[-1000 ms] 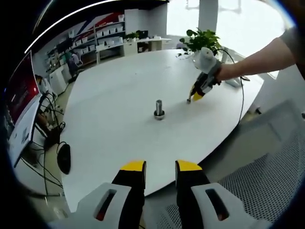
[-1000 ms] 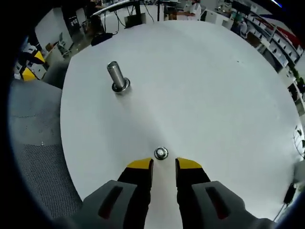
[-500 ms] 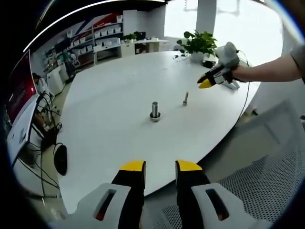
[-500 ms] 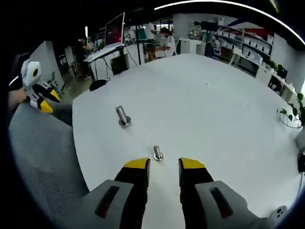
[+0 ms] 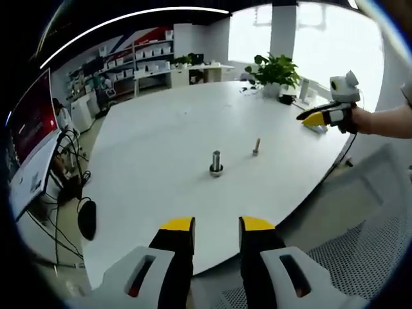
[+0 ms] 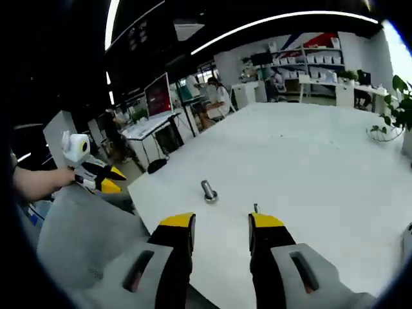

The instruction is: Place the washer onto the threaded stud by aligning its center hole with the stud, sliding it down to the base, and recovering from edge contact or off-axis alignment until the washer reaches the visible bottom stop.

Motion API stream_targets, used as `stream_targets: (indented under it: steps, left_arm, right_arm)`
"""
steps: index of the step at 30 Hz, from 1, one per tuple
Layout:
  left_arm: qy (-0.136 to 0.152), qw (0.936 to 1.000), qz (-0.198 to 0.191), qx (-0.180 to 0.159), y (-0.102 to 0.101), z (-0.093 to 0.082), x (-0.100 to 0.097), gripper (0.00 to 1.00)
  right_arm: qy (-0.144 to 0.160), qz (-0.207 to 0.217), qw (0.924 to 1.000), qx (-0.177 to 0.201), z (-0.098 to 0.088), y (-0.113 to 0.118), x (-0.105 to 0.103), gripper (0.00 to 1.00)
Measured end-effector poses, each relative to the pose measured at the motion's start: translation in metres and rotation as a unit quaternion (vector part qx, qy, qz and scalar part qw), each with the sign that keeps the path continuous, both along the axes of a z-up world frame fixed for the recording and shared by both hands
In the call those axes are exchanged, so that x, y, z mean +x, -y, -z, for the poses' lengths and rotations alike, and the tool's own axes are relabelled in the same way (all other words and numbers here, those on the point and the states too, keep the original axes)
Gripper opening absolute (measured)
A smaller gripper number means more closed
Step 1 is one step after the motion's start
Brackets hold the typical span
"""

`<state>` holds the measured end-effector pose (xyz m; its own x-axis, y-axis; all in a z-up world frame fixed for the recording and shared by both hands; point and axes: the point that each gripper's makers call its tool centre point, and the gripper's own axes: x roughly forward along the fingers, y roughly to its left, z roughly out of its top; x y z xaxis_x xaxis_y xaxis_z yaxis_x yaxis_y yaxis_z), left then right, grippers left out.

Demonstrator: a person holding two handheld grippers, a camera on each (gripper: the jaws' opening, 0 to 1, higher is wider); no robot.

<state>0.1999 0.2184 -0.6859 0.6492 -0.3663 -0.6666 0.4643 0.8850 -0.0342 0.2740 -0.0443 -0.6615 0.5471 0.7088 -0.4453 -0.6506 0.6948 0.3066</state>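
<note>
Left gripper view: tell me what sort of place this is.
Probably an open-plan office or lab. A large white table stands amid shelving with white boxes, a big red screen above trailing cables, and a potted plant by a bright window. The right gripper view adds people at desks.

From my feed I could not make out a washer on the threaded stud [image 5: 215, 162]; the ring at its base was too small to tell washer from flange. The smaller upright piece [image 5: 256, 146] nearer the desk's [image 5: 148, 135] right edge was too tiny to identify, and in the right gripper view its lower part sat hidden behind my right gripper [image 6: 221, 226]. The desk's near edge was cut off behind my left gripper [image 5: 216, 226]. The person's arm ran out of frame at the right edge.
</note>
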Motion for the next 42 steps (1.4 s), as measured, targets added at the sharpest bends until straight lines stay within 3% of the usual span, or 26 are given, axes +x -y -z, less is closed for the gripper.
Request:
stream_targets:
  steps: [6, 8, 13, 16, 21, 23, 26, 29, 30, 32, 36, 38, 40, 42]
  left_arm:
    - [0.023, 0.9996, -0.009, 0.014, -0.005, -0.007, 0.003, 0.26]
    - [0.026, 0.9996, -0.011, 0.008, -0.005, -0.009, 0.004, 0.26]
    - [0.026, 0.9996, -0.009, 0.005, -0.004, -0.009, 0.004, 0.25]
    - [0.029, 0.9995, -0.01, 0.002, -0.004, -0.009, 0.004, 0.25]
    - [0.033, 0.9994, 0.002, -0.011, 0.003, -0.013, 0.002, 0.25]
    - [0.038, 0.9992, 0.01, -0.009, 0.006, -0.015, 0.0, 0.25]
    - [0.05, 0.9987, 0.009, -0.011, 0.005, -0.02, 0.0, 0.25]
    - [0.052, 0.9978, 0.002, -0.041, 0.008, -0.025, 0.002, 0.25]
    - [0.056, 0.9964, -0.008, -0.063, 0.009, -0.026, 0.002, 0.25]
    - [0.043, 0.9966, -0.022, -0.067, 0.003, -0.022, -0.001, 0.25]
    - [0.054, 0.9946, -0.037, -0.08, -0.002, -0.026, 0.007, 0.27]
    - [0.056, 0.9921, -0.027, -0.109, 0.008, -0.03, 0.006, 0.3]
    - [0.045, 0.9934, -0.012, -0.105, 0.012, -0.026, 0.002, 0.31]
    - [0.043, 0.995, 0.009, -0.089, 0.018, -0.023, -0.001, 0.3]
  right_arm:
    - [0.036, -0.015, 0.9989, -0.025, -0.011, -0.001, -0.035, 0.4]
    - [0.044, -0.015, 0.9989, -0.007, -0.018, -0.004, -0.047, 0.4]
    - [0.019, 0.019, 0.9996, 0.004, -0.019, -0.002, -0.059, 0.49]
    - [0.037, 0.026, 0.9989, 0.008, -0.028, -0.001, -0.063, 0.52]
    - [0.025, 0.04, 0.9989, 0.004, -0.025, -0.005, -0.076, 0.52]
    - [0.022, 0.043, 0.9988, 0.005, -0.024, -0.008, -0.079, 0.52]
    - [0.039, 0.042, 0.9975, -0.041, -0.019, -0.003, -0.076, 0.5]
    - [0.014, 0.069, 0.9973, -0.021, -0.018, 0.002, -0.074, 0.5]
    - [0.011, 0.071, 0.997, -0.029, -0.016, 0.004, -0.075, 0.5]
    - [0.026, 0.08, 0.9949, -0.056, -0.012, 0.01, -0.074, 0.49]
    - [0.02, 0.084, 0.9939, -0.068, -0.003, 0.014, -0.071, 0.45]
    - [0.021, 0.092, 0.9944, -0.047, -0.007, 0.015, -0.068, 0.46]
    - [0.009, 0.09, 0.9949, -0.045, -0.002, 0.015, -0.07, 0.5]
    - [-0.012, 0.088, 0.9922, -0.087, 0.013, 0.021, -0.075, 0.53]
